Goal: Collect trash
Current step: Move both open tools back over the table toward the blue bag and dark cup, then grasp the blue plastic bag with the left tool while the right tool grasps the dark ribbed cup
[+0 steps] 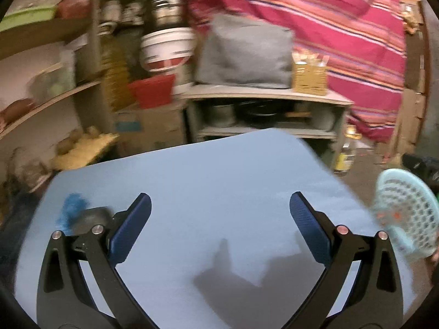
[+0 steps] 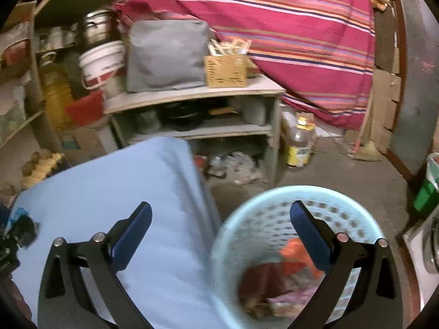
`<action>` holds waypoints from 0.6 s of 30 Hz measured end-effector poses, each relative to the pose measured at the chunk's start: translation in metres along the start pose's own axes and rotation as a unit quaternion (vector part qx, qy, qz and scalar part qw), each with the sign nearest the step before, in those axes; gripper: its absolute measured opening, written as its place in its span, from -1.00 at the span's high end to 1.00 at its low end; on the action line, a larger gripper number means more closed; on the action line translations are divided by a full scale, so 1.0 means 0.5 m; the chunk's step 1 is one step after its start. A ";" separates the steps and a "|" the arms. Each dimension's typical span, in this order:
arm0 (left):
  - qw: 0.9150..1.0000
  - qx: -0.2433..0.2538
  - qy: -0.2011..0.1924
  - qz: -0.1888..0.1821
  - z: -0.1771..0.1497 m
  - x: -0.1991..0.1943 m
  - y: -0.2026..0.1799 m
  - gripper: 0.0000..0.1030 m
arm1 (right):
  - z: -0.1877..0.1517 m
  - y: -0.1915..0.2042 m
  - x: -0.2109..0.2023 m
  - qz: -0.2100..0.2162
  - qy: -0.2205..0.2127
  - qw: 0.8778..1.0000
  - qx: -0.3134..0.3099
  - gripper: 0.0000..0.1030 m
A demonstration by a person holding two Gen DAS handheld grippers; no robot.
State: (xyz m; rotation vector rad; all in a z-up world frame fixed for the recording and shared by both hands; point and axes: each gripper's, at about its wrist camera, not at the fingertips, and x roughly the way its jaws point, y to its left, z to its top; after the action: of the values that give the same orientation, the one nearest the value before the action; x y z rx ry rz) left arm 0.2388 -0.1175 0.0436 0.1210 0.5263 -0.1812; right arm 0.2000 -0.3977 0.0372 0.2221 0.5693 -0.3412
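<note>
A pale blue perforated basket (image 2: 299,235) stands on the floor just right of the light blue table (image 2: 115,197); orange, maroon and pink scraps (image 2: 290,271) lie inside it. My right gripper (image 2: 221,219) hangs open over the table's edge and the basket's rim, nothing between its fingers. My left gripper (image 1: 220,211) is open above the table (image 1: 208,181), empty. A crumpled blue scrap (image 1: 72,211) lies on the table beside a dark object, just left of the left finger. The basket (image 1: 408,213) shows at the right edge of the left wrist view.
Behind the table stands a low grey shelf unit (image 2: 192,96) with a grey bag and a woven box on top, pots below. An oil bottle (image 2: 300,142) stands on the floor beside it. A striped red cloth (image 2: 274,27) hangs behind. Cluttered shelves fill the left.
</note>
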 end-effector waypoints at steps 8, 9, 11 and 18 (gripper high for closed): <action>0.994 -0.074 0.044 0.074 -0.028 0.057 0.267 -0.90 | -0.026 0.155 0.037 0.040 0.024 0.999 -0.008 -0.91; 0.992 -0.081 0.048 0.082 -0.030 0.065 0.294 -0.89 | -0.030 0.175 0.044 0.035 0.029 0.999 -0.009 -0.91; 0.989 -0.099 0.058 0.096 -0.036 0.079 0.351 -0.89 | -0.038 0.206 0.053 0.020 0.030 0.999 -0.010 -0.91; 0.982 -0.135 0.087 0.097 -0.063 0.133 0.482 -0.87 | -0.072 0.283 0.096 0.050 0.068 0.996 -0.003 -0.91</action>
State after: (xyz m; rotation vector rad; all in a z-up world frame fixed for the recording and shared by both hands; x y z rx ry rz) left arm 0.3289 0.1134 -0.0008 -0.0776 0.7054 0.0937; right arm 0.2734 -0.2690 -0.0038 0.2675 0.6901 -0.2289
